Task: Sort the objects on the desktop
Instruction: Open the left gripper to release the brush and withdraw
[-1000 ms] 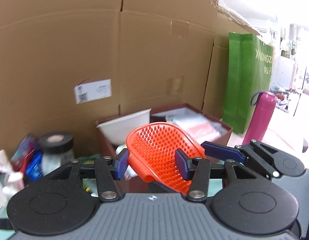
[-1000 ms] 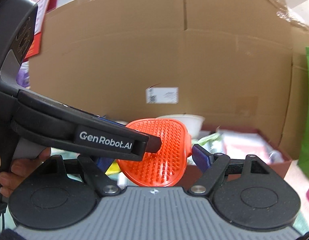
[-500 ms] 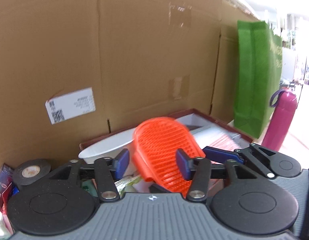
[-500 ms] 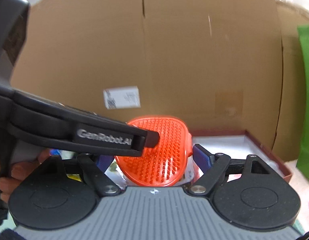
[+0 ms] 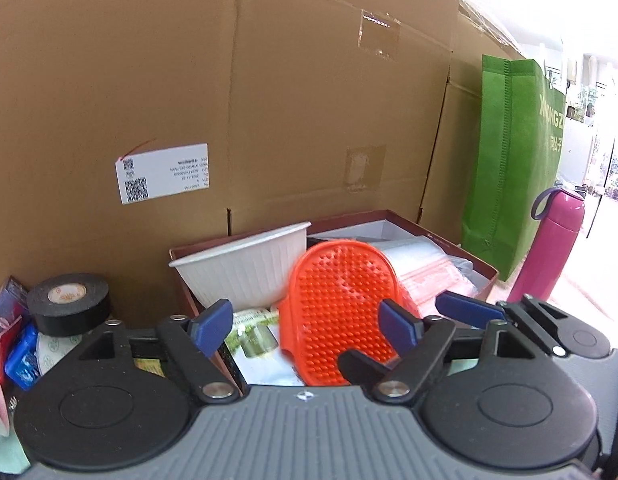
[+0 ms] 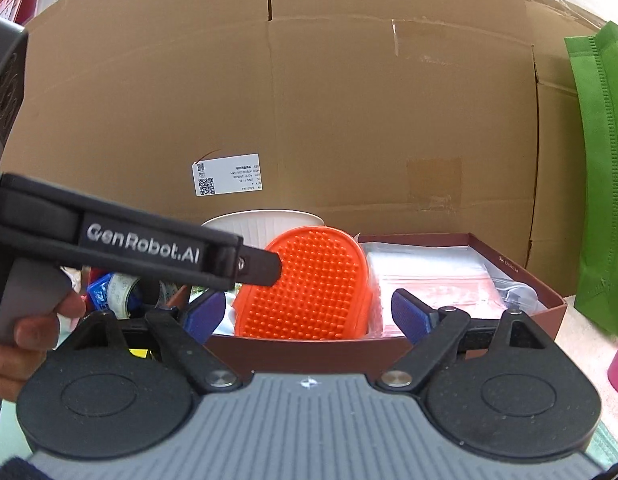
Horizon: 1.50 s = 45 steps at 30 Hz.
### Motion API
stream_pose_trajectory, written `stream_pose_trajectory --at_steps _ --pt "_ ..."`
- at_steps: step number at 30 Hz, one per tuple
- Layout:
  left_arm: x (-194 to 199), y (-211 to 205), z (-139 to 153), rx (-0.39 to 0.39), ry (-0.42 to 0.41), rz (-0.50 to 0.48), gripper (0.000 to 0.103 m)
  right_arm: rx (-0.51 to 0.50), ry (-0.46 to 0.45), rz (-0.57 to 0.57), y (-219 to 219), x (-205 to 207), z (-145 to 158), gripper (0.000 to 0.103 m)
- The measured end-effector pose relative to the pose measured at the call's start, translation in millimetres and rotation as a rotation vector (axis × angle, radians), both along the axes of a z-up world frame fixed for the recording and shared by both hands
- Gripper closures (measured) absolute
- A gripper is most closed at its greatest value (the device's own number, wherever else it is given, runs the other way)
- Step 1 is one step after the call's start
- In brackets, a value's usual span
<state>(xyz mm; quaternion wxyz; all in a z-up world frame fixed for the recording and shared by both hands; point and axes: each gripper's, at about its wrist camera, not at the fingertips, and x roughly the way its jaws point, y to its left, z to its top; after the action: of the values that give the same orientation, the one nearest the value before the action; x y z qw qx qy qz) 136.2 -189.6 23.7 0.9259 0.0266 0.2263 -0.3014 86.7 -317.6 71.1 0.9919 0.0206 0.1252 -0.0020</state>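
Left tool [image 5: 305,322] open, orange brush [image 5: 337,316] base hidden

Noted nubbed orange rubbery brush [image 6: 309,284]; ribbed white plastic bowl [image 5: 245,268]; matt corrugated cardboard wall [image 5: 269,100]; glossy pink bottle [image 5: 549,256]; woven green cloth bag [image 5: 509,168]; matt black tape roll [image 5: 69,304].

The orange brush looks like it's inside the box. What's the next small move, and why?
Probably draw both tools back from the box. The left tool and the right tool are open, and the orange brush stands ungripped inside the brown box, so neither has anything to hold.
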Motion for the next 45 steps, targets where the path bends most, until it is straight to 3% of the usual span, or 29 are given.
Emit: stream_pose_trajectory --at_steps 5,10,19,45 --pt "-8.1 7.8 -2.7 -0.017 0.038 -0.005 0.008 0.004 0.016 0.006 9.2 -10.6 0.8 0.013" --pt "-19.8 20.3 -9.2 -0.023 0.065 0.025 0.007 -0.028 0.071 -0.044 17.3 -9.2 0.4 0.001" --pt "-37.7 47.6 -20.4 -0.079 0.125 0.088 0.007 -0.061 0.161 -0.071 35.3 -15.3 -6.2 0.002" --pt "-60.3 93.8 -43.6 -0.046 0.189 0.211 0.007 -0.067 0.308 -0.03 71.5 -22.4 -30.7 0.002"
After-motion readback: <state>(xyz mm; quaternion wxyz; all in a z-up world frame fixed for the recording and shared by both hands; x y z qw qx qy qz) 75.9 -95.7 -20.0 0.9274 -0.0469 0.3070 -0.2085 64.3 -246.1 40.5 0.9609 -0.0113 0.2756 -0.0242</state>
